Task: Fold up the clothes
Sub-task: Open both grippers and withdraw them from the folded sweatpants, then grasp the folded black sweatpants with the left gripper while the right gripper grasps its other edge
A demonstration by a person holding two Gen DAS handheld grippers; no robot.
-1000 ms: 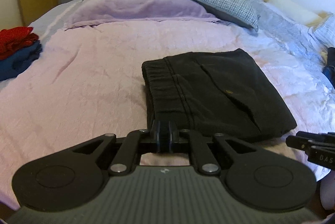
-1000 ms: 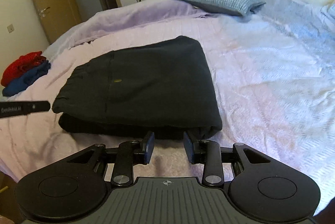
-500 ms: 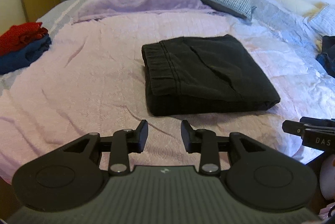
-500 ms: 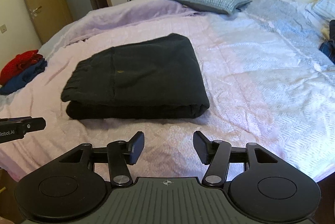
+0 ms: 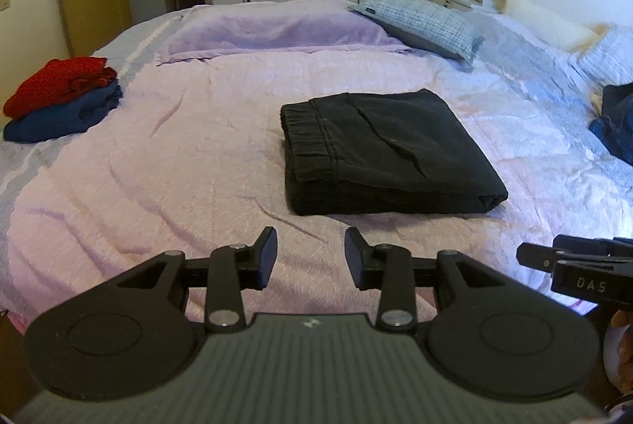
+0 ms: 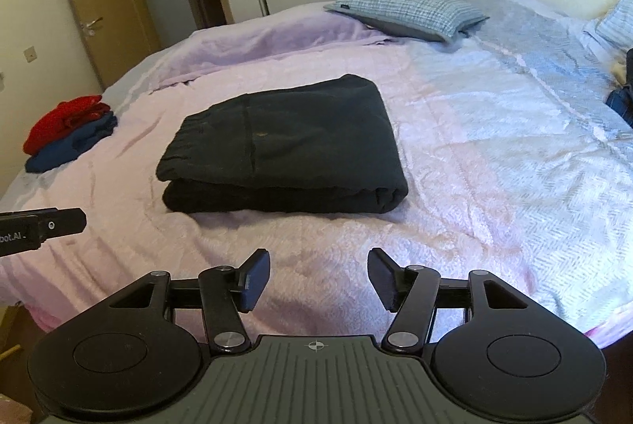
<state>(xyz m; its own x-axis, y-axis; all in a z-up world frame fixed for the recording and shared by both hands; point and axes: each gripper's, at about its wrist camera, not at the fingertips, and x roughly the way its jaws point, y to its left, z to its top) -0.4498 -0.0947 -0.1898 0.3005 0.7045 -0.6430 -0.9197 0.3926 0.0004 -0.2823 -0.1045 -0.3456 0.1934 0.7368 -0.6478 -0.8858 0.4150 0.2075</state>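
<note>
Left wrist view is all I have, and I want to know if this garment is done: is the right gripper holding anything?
Observer: No. The right gripper is open and empty, over the pink bedspread, short of the folded black trousers.
Operator: Is the fold tidy from that side?
Observer: The right wrist view shows two layers stacked evenly, with a rounded fold at the near right corner.
Operator: Is my gripper clear of them?
Observer: Yes. The left gripper shows at that view's left edge, apart from the trousers.

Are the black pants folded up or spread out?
Folded. The black pants lie on the bed as a neat rectangle, layers stacked along the near edge.
</note>
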